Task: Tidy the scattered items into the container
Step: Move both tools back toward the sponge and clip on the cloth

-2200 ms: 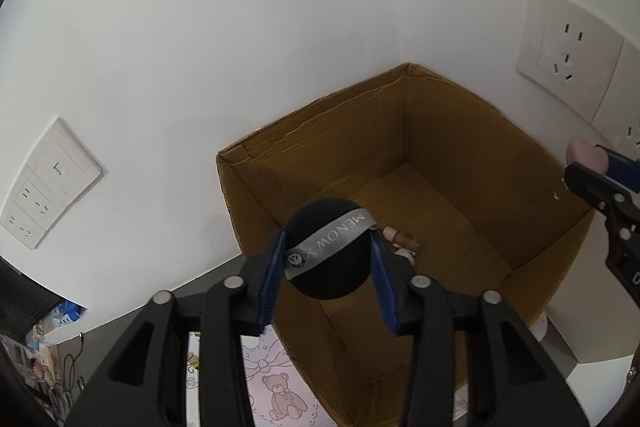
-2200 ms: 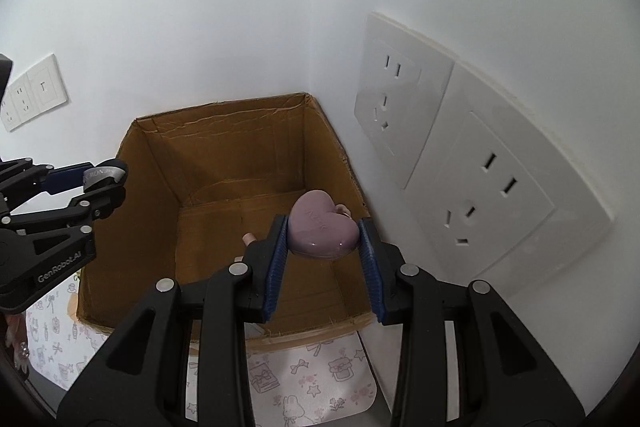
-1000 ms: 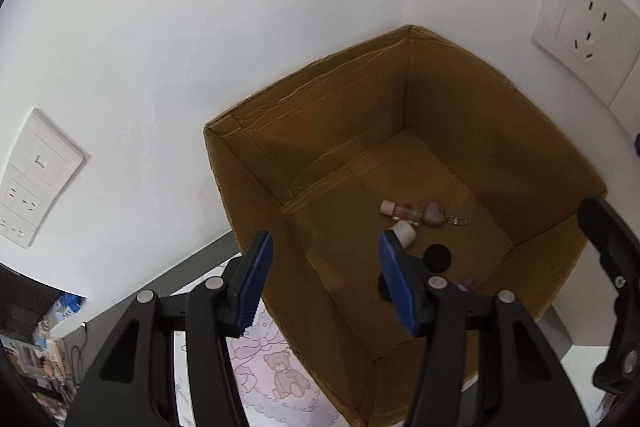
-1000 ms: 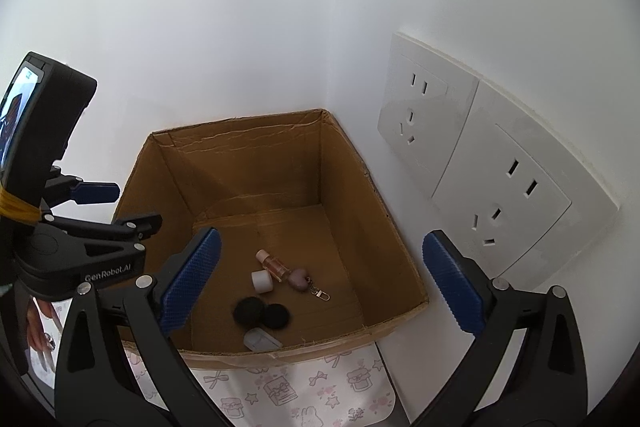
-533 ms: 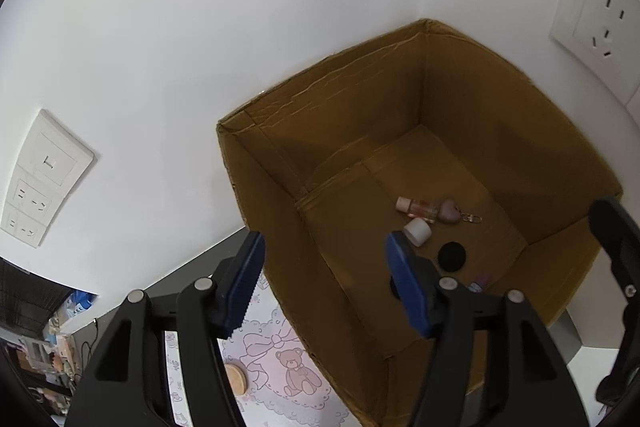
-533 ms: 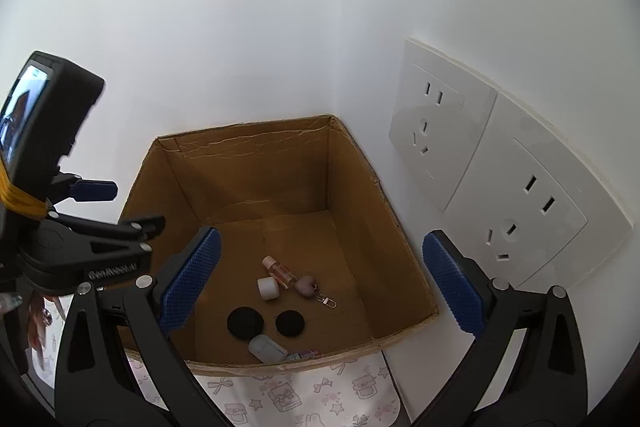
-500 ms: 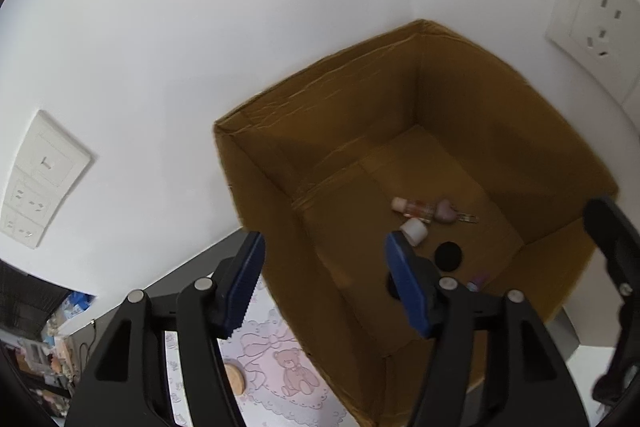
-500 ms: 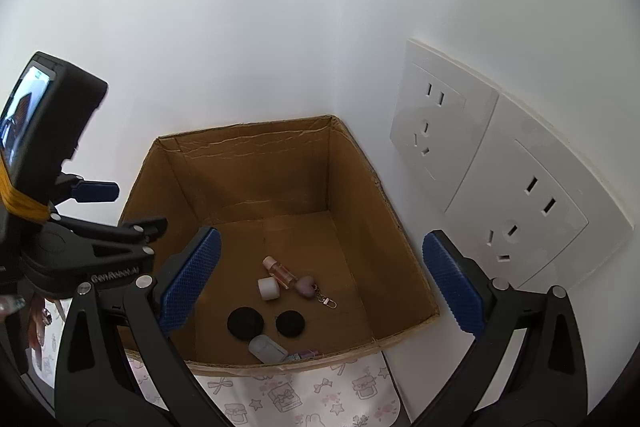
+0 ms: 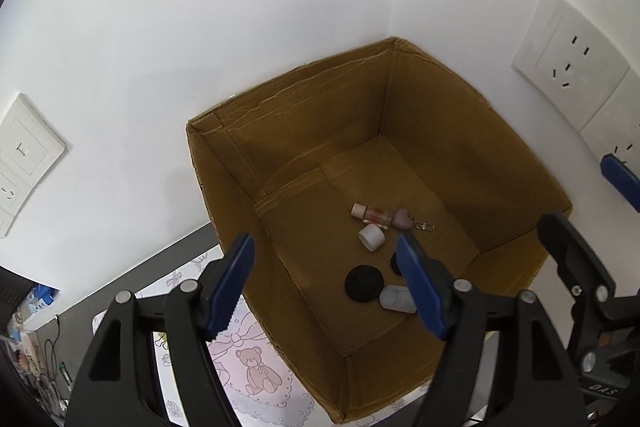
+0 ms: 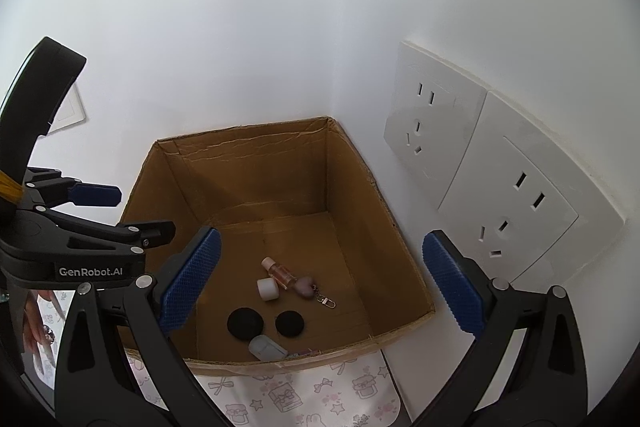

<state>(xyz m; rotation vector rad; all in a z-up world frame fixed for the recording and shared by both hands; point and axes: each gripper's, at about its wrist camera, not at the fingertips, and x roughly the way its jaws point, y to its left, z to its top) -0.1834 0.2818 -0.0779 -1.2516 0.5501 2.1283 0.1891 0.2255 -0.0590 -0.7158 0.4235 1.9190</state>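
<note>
Both held items now lie in the cardboard box [image 9: 224, 163]; left gripper [image 9: 326, 279] jaws opening, empty; right gripper [image 10: 320, 281] jaws wide, empty.

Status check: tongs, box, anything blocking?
Left tongs opening, empty. Right tongs open, empty. Cardboard box holds the small items. Nothing blocking.

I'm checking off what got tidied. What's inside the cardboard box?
In the cardboard box: small bottle, white cap, heart keychain, two black puffs, pale case. The near wall hides the front floor.

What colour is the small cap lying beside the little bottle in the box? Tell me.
White. The cap shows best in the right wrist view, next to the bottle on the box floor.
</note>
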